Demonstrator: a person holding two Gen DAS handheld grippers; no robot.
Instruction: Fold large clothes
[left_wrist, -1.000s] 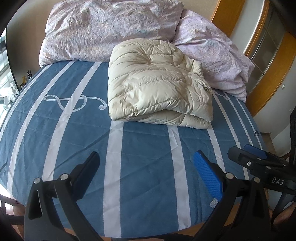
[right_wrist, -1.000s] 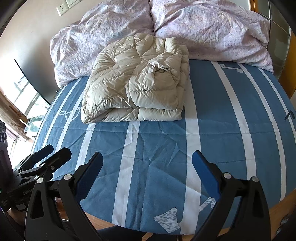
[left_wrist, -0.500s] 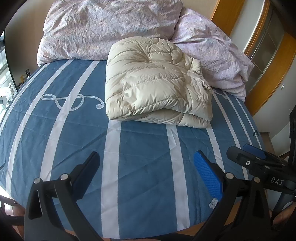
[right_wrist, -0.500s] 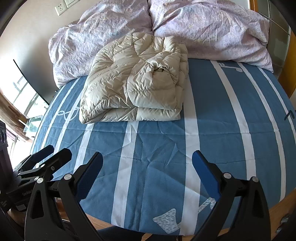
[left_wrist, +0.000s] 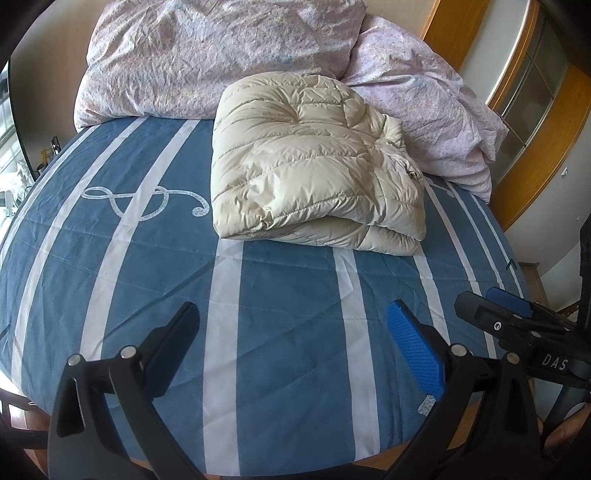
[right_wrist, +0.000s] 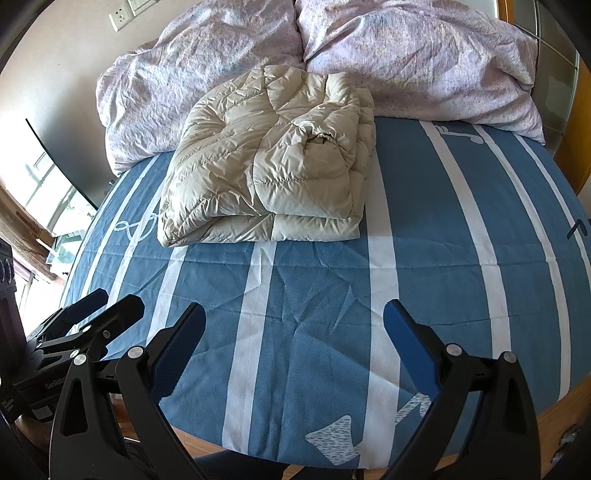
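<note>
You are standing at the near edge of the bed (left_wrist: 295, 369), and the striped blue sheet is filling most of both views. The folded down jacket (left_wrist: 314, 166) is lying at the far side, touching the pink duvet (left_wrist: 221, 55). Compared with a second ago it is sitting a little farther off, so you are pulling both grippers back; I judge the folding is finished. The left gripper (left_wrist: 291, 347) and right gripper (right_wrist: 291, 343) are both spread wide, gripping nothing. The right view is showing the jacket's tucked sleeve opening; the left view is showing its smooth folded side.
</note>
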